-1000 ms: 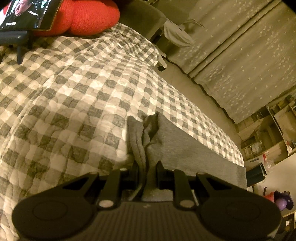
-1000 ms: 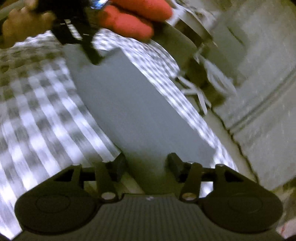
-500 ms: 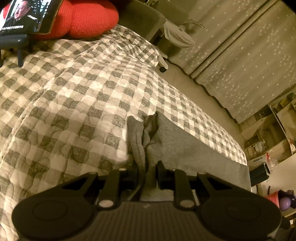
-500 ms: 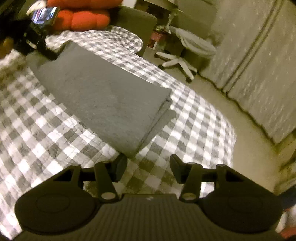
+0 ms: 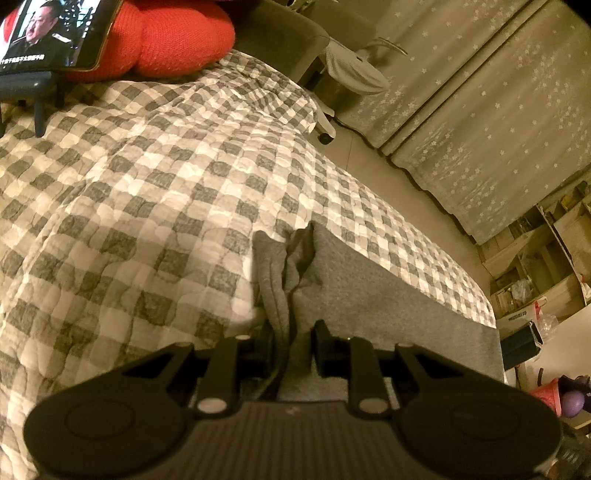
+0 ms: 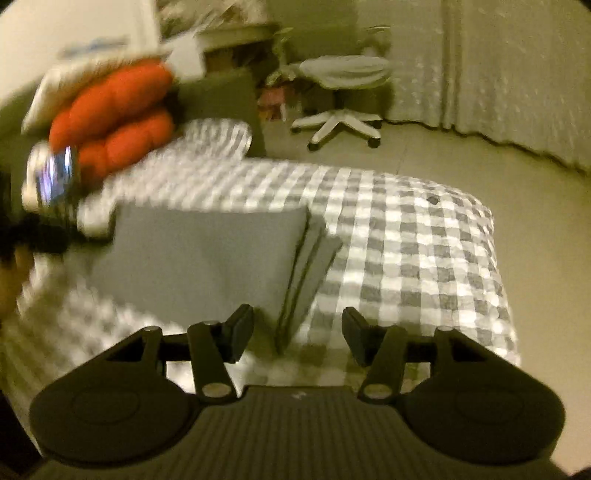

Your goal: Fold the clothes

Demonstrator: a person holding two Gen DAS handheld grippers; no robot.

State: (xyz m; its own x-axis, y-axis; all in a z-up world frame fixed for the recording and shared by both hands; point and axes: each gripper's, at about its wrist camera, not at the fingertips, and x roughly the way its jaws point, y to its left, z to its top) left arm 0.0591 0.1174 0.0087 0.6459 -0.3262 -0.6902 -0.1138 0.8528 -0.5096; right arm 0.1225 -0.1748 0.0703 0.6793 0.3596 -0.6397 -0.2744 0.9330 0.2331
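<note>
Right tool (image 6: 297,334) pulled back, opening, labels unreadable

1 gray garment (image 5: 373,295), 1 phone (image 5: 55,33), 1 chair (image 6: 341,92)

Bed with grey-and-white checked quilt (image 5: 155,192), red cushions (image 5: 173,35) at its head, pale floor (image 6: 480,173) beyond, white swivel chair (image 6: 343,92), star-patterned curtains (image 5: 491,122), cluttered shelves (image 5: 546,254), warm dim light
</note>
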